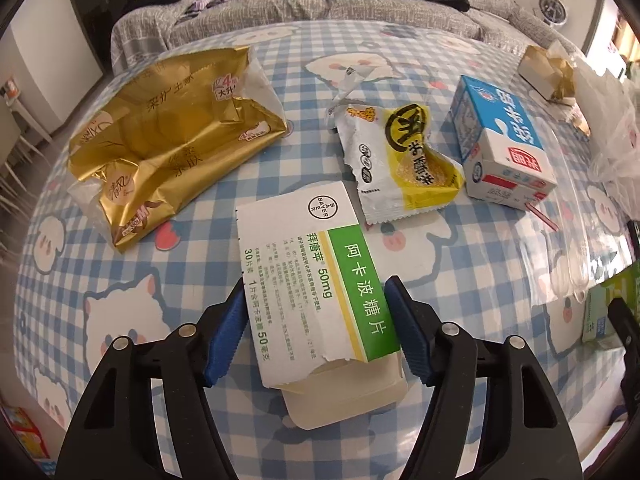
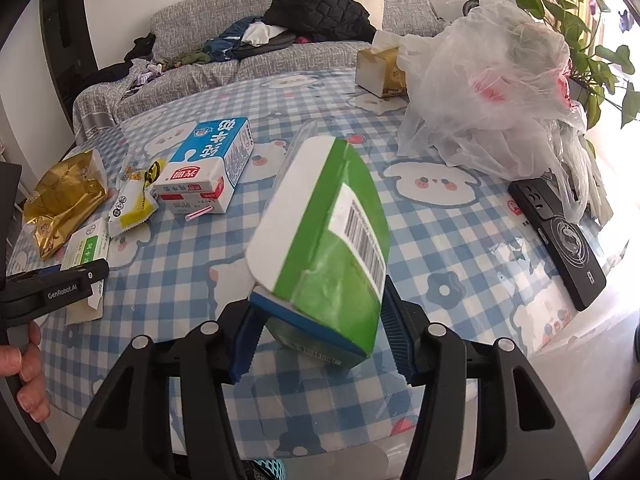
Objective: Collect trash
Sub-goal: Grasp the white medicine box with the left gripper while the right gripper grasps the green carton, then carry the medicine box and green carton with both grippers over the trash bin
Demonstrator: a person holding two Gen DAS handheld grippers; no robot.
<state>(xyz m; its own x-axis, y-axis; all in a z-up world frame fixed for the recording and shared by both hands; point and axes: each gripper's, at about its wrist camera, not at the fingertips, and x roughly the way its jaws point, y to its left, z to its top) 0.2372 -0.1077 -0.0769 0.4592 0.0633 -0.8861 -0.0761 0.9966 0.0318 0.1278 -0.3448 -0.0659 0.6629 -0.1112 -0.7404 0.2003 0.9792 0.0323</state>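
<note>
Between the blue pads of the right gripper point(image 2: 320, 340) sits a green and white carton point(image 2: 320, 236), clamped at its lower end and lifted above the bench point(image 2: 440, 240), tilted, with its barcode side facing up; on the left side, the left gripper point(image 1: 316, 332) stands with its jaws apart around the near end of a white and green medicine box point(image 1: 316, 280), and I cannot tell if the pads touch the box; this box lies flat on the checked blue cloth of the bench, its near flap torn open. Beyond it lies a yellow and white snack wrapper point(image 1: 400, 160), torn at the edge; just beside the wrapper, to the right, lies a blue and white milk carton point(image 1: 500, 140) on its side with a pink straw; to the left lies a crumpled gold bag point(image 1: 168, 140). Farther on the bench, near the right gripper, a clear plastic bag point(image 2: 492, 80) stands crumpled, with a tissue box point(image 2: 380, 68) behind it and a black phone point(image 2: 560, 240) lying near it; a grey sofa point(image 2: 280, 40) with clothes is behind the bench.
</note>
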